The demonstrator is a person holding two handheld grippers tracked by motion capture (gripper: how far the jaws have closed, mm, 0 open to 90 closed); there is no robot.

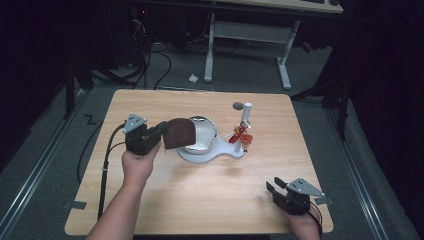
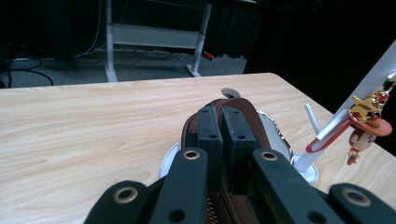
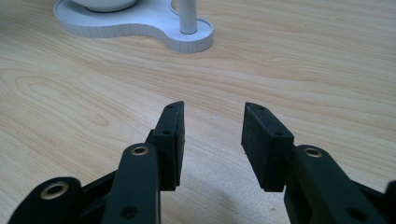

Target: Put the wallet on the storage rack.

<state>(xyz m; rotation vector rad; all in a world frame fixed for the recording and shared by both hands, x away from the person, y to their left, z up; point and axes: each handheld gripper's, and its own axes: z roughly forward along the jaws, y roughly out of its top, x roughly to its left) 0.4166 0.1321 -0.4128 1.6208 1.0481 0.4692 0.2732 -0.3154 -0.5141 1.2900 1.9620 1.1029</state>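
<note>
On the wooden table [image 1: 210,200], the white stand [image 1: 210,152] is sitting mid-table. You are holding the brown leather pouch [image 1: 179,133] over its left edge, left gripper [image 1: 161,131] clamped tight on it. Your right gripper [image 1: 274,187] is resting near right, jaws parted, gripping nothing.

Parted gripper [image 3: 212,140] above bare table [image 3: 303,60]

In the left gripper view the black jaws cover most of the brown pouch [image 2: 243,116], and the picture's bottom edge cuts its zip. The pouch hides part of the silver bowl [image 1: 202,135] near the table's middle. The keyring figure [image 1: 242,136] is too small to make out.
</note>
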